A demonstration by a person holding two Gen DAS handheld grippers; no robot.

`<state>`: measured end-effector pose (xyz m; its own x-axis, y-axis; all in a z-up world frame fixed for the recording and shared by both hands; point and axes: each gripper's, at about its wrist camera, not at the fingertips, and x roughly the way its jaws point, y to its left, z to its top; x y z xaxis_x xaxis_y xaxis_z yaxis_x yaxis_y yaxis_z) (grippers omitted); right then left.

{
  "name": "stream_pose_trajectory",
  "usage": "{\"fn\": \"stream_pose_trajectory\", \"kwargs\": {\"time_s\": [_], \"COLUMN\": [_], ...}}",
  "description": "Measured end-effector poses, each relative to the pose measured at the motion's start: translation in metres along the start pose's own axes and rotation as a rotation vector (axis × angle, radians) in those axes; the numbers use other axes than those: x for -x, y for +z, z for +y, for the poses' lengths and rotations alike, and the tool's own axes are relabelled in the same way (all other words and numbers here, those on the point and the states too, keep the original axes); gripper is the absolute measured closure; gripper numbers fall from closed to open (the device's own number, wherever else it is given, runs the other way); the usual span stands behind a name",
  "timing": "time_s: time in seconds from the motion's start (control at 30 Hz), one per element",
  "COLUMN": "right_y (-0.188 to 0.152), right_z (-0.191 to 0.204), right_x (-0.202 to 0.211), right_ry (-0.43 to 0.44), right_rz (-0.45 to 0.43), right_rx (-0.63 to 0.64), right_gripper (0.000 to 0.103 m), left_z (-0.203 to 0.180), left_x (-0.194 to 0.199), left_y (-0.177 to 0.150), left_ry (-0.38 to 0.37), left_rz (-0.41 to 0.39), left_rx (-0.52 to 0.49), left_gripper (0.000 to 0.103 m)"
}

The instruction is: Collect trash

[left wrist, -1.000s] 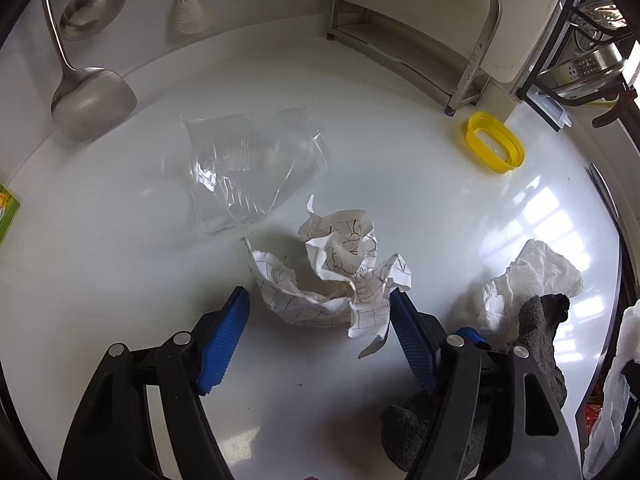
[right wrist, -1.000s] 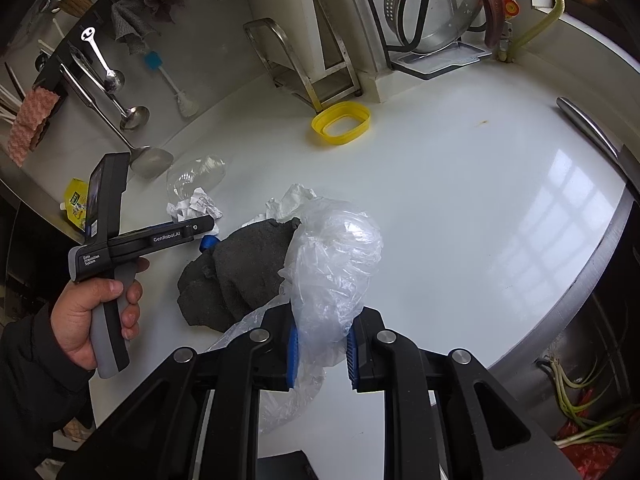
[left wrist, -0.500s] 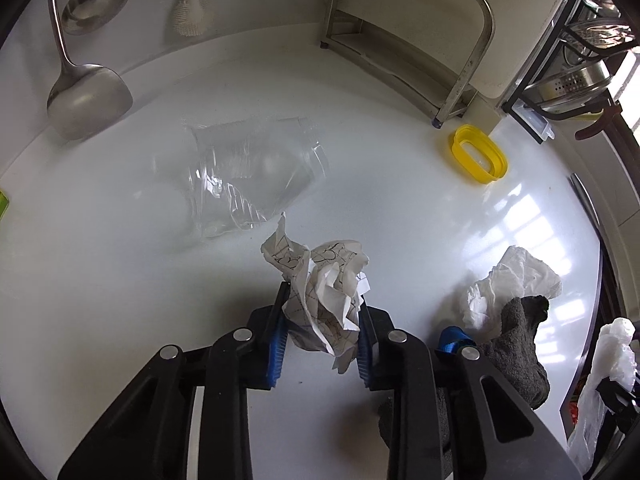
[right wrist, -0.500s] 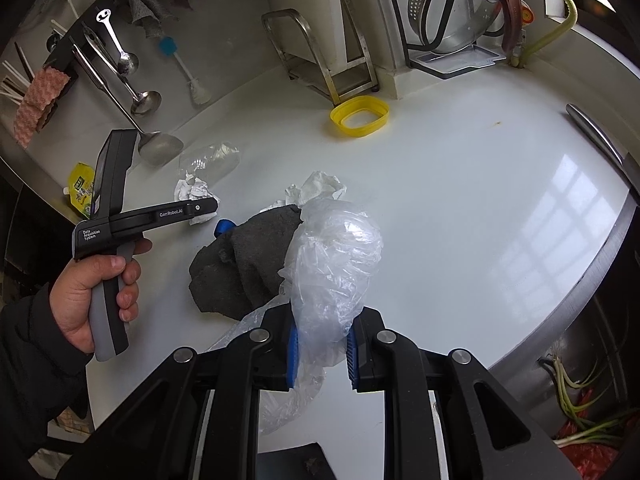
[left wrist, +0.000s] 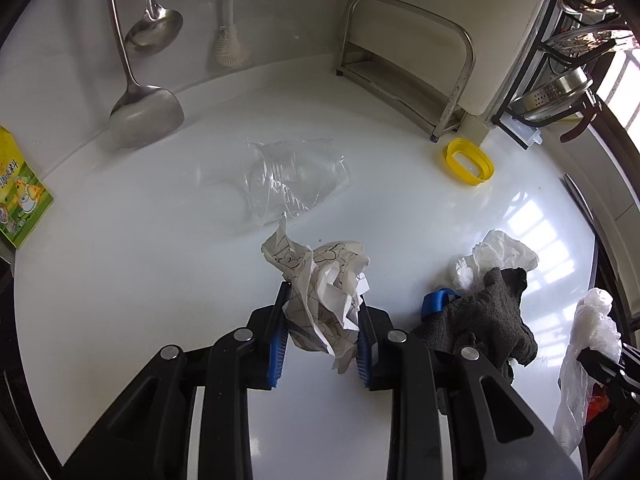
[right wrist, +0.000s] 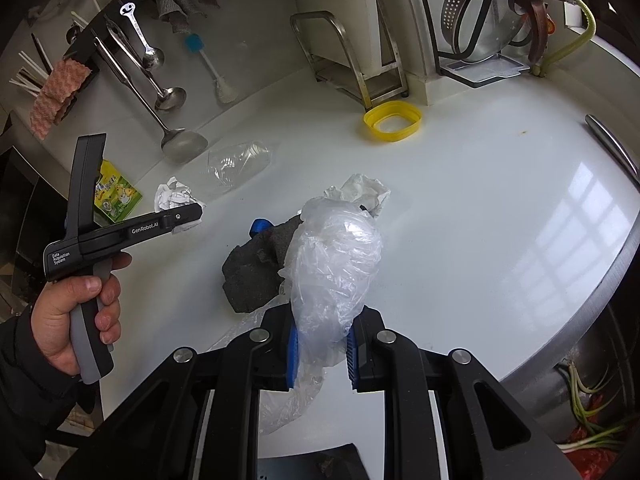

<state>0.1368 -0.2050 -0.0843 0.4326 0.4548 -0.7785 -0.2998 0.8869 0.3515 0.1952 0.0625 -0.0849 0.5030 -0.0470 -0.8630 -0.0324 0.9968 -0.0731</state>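
Two grippers work over a white counter (left wrist: 140, 280). On the left, the left gripper (left wrist: 322, 332) pinches a crumpled paper ball (left wrist: 324, 280) above the counter; a dark cloth (right wrist: 256, 272) lies between; on the right, the right gripper (right wrist: 320, 350) clamps a clear plastic bag (right wrist: 336, 256).

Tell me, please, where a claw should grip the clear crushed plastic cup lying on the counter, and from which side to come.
Grip the clear crushed plastic cup across its flattened middle, coming down from above. It lies on its side on the white counter, already squashed, so its walls would probably fold together between the fingers.
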Motion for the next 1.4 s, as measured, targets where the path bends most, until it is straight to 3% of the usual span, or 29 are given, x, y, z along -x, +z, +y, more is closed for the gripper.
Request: {"fn": "stream_pose_trajectory", "kwargs": {"time_s": [0.53,1.4], "right_y": [-0.011,-0.047], "right_z": [0.026,0.053], "right_x": [0.013,0.043], "right_ry": [0.005,0.016], "right_rz": [-0.011,-0.022], "right_rx": [0.038,0.051], "right_gripper": [0.085,0.085], "left_z": [0.002,-0.001], "left_x": [0.061,0.111], "left_y": [-0.045,-0.097], "left_ry": [0.061,0.035], "left_rz": [-0.033,-0.043], "left_rx": [-0.074,-0.086], "left_gripper": [0.075,0.075]}}
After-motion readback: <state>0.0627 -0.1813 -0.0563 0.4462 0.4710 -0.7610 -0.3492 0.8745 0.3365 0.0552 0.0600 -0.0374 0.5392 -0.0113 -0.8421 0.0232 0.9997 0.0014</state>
